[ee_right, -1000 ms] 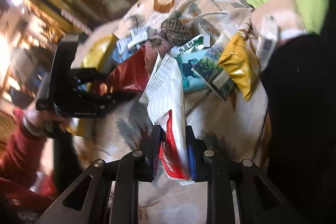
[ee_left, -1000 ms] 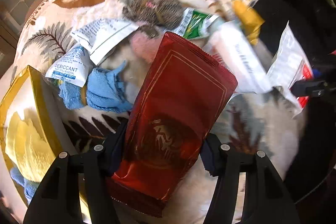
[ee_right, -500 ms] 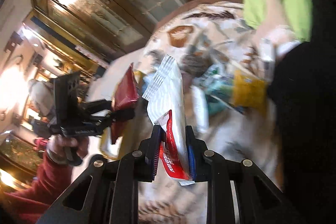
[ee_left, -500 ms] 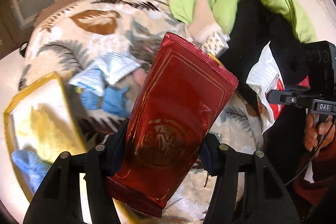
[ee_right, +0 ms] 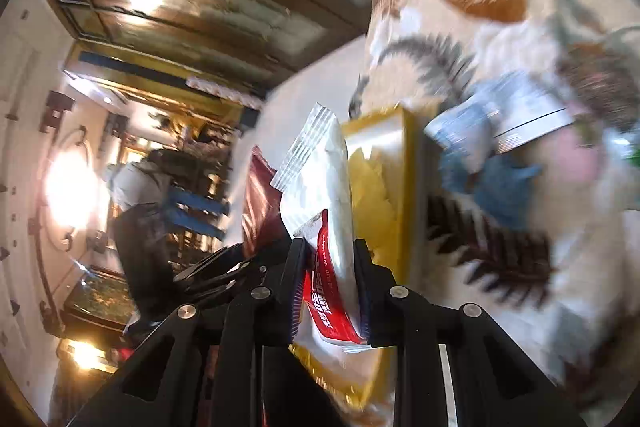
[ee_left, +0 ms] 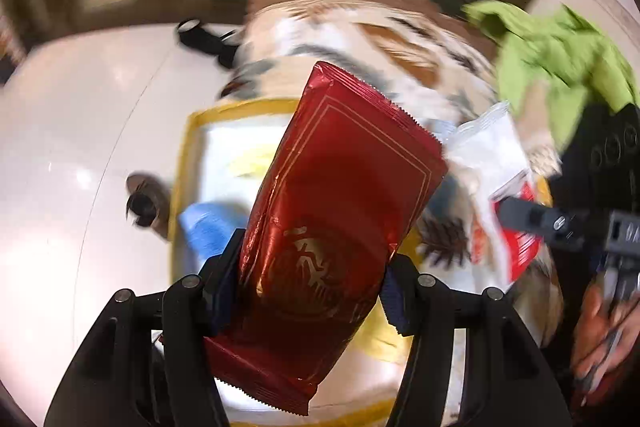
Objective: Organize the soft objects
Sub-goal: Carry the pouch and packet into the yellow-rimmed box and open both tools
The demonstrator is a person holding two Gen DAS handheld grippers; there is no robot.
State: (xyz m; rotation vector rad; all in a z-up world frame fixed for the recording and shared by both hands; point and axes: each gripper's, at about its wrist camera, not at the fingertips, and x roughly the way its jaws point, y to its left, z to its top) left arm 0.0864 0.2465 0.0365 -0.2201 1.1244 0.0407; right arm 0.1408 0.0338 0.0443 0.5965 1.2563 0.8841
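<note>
Clamping a red foil packet (ee_left: 340, 211) between its fingers, the left gripper (ee_left: 308, 287) holds it above a yellow-rimmed box (ee_left: 188, 155) that sits at the edge of a leaf-patterned blanket (ee_left: 328, 31). The right gripper (ee_right: 330, 287) is closed on a white-and-red packet (ee_right: 324, 203) just beside the same box (ee_right: 412, 179). Blurred blue fabric (ee_right: 496, 187) and pale sachets (ee_right: 520, 111) lie on the blanket beyond.

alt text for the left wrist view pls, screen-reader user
The left gripper is clamped on a shiny red foil packet with gold trim, held above a yellow-rimmed box that contains something blue. To the right, the other gripper holds a white and red packet over a leaf-patterned cloth; the frame is motion-blurred.
</note>
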